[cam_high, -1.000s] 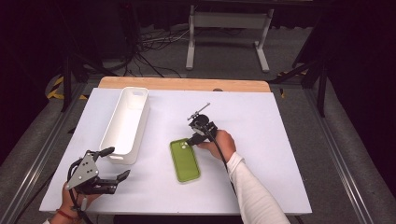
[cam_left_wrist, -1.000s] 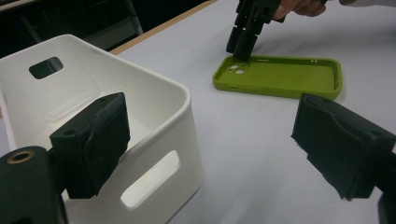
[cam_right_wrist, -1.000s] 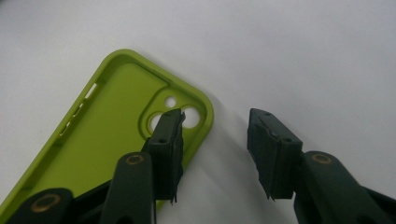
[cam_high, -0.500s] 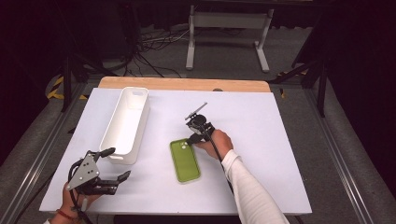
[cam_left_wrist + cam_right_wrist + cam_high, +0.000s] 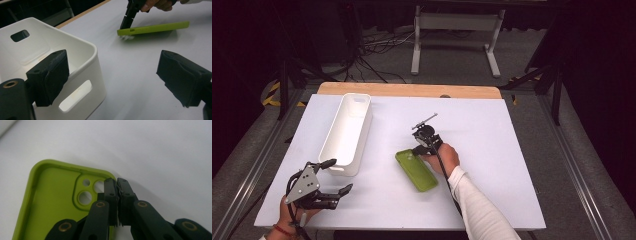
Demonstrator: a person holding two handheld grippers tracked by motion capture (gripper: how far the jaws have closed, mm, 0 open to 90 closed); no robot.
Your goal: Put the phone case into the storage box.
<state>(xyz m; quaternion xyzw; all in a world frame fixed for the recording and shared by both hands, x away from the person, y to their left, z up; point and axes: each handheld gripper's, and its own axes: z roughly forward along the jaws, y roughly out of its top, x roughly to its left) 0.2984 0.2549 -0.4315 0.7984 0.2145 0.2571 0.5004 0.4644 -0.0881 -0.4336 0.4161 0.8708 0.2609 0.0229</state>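
We have the right gripper [image 5: 117,181], whose jaws have just been closing, pinched on the rim of the green case [image 5: 416,170] mid-table beside the bin [image 5: 346,134]; it looks light and floppy, so we grip the stiffer camera corner.

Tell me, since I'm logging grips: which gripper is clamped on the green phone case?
The right gripper, shut on the green phone case wall; the left gripper stands open.
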